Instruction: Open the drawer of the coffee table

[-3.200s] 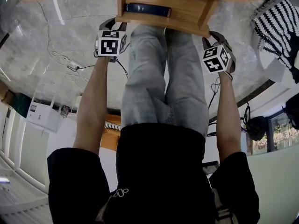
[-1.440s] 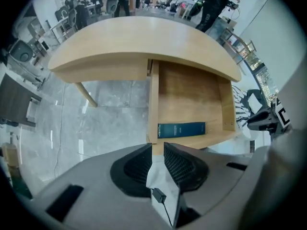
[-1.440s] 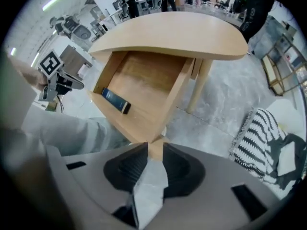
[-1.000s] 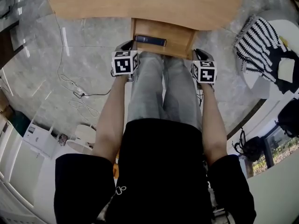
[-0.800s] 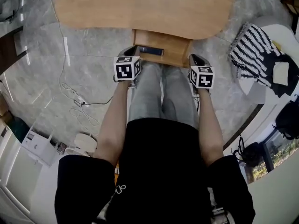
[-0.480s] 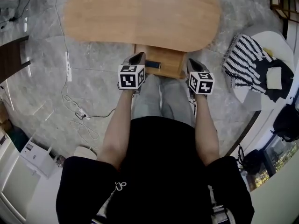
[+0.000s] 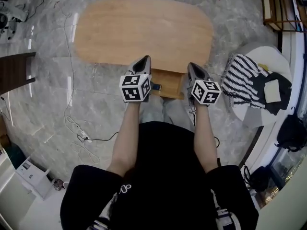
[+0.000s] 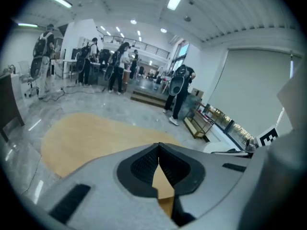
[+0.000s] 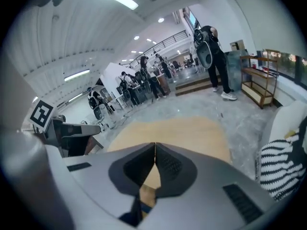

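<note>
Left claw (image 7: 145,60) and right claw (image 7: 191,66) now sit higher, pinched shut, empty — the open drawer (image 7: 170,83) could catch shins.

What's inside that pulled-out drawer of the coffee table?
A dark blue flat object lies in the drawer, toward its left. Otherwise only bare wood shows. The drawer's back part is covered by the table top, and its sides by the left gripper and the right gripper.

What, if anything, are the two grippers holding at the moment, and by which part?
Nothing is held: the left gripper and the right gripper both have their jaws shut together, empty, clear of the open drawer.
</note>
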Demonstrator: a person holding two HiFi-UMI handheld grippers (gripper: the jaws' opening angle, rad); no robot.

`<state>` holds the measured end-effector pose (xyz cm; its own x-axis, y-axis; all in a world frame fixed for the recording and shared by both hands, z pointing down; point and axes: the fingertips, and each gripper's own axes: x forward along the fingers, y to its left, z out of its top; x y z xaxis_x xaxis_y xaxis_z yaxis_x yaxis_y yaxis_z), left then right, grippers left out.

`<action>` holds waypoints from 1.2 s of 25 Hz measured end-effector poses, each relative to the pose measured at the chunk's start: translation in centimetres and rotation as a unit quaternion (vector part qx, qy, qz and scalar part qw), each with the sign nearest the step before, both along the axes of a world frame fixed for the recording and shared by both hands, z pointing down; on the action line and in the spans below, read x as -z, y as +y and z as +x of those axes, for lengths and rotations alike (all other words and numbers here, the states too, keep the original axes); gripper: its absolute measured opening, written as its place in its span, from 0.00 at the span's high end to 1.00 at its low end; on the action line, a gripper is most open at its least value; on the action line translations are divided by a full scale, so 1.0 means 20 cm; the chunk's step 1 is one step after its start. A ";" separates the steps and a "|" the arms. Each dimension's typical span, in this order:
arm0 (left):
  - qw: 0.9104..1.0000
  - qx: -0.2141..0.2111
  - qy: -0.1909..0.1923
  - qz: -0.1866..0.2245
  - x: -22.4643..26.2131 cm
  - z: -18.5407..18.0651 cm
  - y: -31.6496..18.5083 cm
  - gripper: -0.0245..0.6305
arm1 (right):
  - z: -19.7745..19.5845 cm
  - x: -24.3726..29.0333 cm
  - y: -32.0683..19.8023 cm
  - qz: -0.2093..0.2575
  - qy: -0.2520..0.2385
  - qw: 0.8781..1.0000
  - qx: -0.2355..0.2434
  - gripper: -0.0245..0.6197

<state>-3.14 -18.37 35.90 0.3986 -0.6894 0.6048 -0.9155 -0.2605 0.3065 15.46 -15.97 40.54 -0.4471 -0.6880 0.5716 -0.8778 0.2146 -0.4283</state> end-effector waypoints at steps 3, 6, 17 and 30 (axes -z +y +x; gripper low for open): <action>0.999 0.008 0.006 0.046 0.21 0.03 -0.11 0.95 | 0.00 0.20 -0.10 0.041 -0.010 0.999 -0.011 0.95; 0.996 0.008 0.014 0.083 0.40 0.08 -0.18 0.95 | 0.02 0.41 -0.18 0.084 -0.019 0.996 -0.025 0.95; 0.974 -0.012 0.044 0.220 1.11 0.18 -0.37 0.95 | 0.04 1.26 -0.42 0.249 -0.017 0.968 -0.034 0.95; 0.936 -0.012 0.025 0.352 1.83 0.10 -0.41 0.95 | -0.06 1.99 -0.48 0.371 0.011 0.927 -0.050 0.95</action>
<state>-1.22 -26.63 -0.77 0.4346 -0.9005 -0.0143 -0.8961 -0.4340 0.0933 14.33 -25.52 0.65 -0.3544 -0.9326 -0.0679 -0.9159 0.3608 -0.1760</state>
